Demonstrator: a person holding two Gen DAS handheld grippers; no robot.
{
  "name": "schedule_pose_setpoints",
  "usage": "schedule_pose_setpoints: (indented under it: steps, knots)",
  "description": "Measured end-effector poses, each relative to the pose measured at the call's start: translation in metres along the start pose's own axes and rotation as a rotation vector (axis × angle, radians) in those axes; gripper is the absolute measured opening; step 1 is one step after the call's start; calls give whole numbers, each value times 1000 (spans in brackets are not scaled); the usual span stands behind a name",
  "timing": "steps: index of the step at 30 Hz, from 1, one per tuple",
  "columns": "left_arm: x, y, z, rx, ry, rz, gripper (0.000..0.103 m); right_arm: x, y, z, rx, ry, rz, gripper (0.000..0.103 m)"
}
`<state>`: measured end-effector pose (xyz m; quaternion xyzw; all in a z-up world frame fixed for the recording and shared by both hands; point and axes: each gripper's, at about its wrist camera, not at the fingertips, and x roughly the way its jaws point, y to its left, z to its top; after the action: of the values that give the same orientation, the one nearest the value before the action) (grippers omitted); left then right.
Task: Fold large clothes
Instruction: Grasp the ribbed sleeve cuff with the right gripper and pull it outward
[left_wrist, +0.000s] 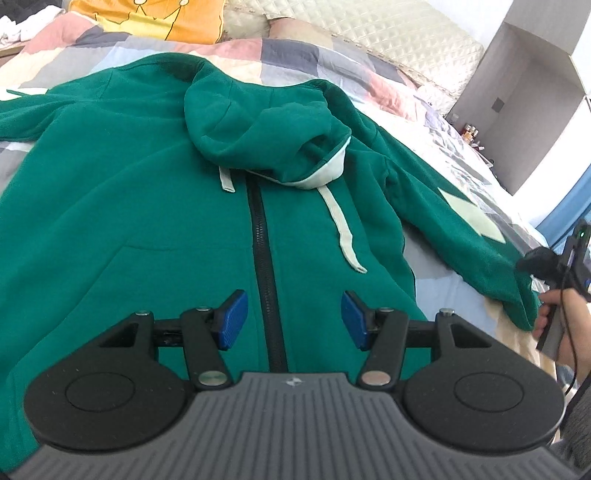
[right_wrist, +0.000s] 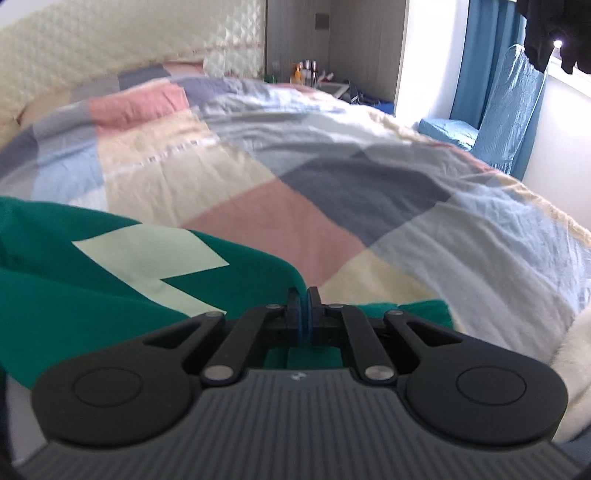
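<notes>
A green zip hoodie (left_wrist: 147, 192) lies face up on the bed, hood (left_wrist: 266, 133) flopped over the chest, white drawstrings hanging beside the black zipper (left_wrist: 264, 258). My left gripper (left_wrist: 293, 319) hovers open just above the lower front, its blue pads astride the zipper and nothing between them. The hoodie's sleeve (left_wrist: 461, 236) with a pale patch stretches out to the right. There my right gripper (left_wrist: 532, 267) is shut on the sleeve's end. In the right wrist view the sleeve (right_wrist: 110, 288) runs in from the left and its edge is pinched between the right gripper's (right_wrist: 304, 299) blue pads.
The bed has a patchwork quilt (right_wrist: 332, 184) in pink, grey, cream and blue. A quilted headboard (left_wrist: 388, 33) and an orange pillow (left_wrist: 155, 18) lie beyond the hoodie. A blue-covered chair (right_wrist: 506, 110) and curtain stand by the window; a bedside surface (right_wrist: 306, 74) holds bottles.
</notes>
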<state>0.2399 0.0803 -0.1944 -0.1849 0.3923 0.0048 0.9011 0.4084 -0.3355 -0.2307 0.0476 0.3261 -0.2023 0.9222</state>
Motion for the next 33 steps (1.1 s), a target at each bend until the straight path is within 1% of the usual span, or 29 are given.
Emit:
schedule_pose_setpoints:
  steps: [3, 7, 9, 11, 12, 13, 14, 17, 19, 21, 22, 23, 25, 27, 29, 30, 33]
  knots:
    - [6, 1, 3, -7, 6, 3, 62, 8, 1, -6, 34, 27, 12, 8]
    - [9, 2, 3, -16, 13, 3, 62, 6, -1, -10, 40, 27, 33, 9]
    - [8, 2, 3, -15, 9, -2, 62, 3, -5, -9, 59, 25, 49, 15]
    - [4, 2, 1, -12, 2, -7, 62, -3, -9, -7, 79, 16, 68, 42]
    - [2, 2, 1, -11, -1, -10, 62, -8, -12, -7, 92, 5, 83, 49]
    - [1, 2, 0, -12, -4, -13, 62, -12, -15, -7, 104, -6, 100, 59]
    - [-1, 2, 0, -12, -7, -17, 62, -16, -19, -6, 122, -16, 122, 65]
    - [-5, 1, -1, -16, -13, -24, 62, -26, -37, -5, 219, -32, 162, 75]
    - [-8, 1, -2, -18, -18, -25, 62, -32, -52, -6, 284, -45, 142, 76]
    - [-10, 1, -2, -22, -20, -28, 62, -36, -66, -8, 318, -60, 108, 77]
    - [-10, 1, -2, -25, -22, -30, 62, -36, -73, -10, 329, -64, 83, 85]
    - [-11, 2, -2, -27, -23, -32, 62, -36, -79, -12, 341, -67, 57, 87]
    - [-12, 2, -2, -29, -24, -32, 62, -29, -93, -19, 371, -38, 25, 86]
    - [-12, 1, -2, -31, -23, -33, 62, -17, -105, -27, 420, 26, 45, 86]
    - [-11, 2, -2, -32, -20, -34, 62, -8, -118, -35, 490, 59, 86, 86]
    - [-10, 2, -2, -31, -19, -33, 62, -5, -123, -37, 523, 70, 95, 86]
    - [-9, 2, -2, -29, -15, -28, 62, 1, -131, -46, 613, 78, 159, 89]
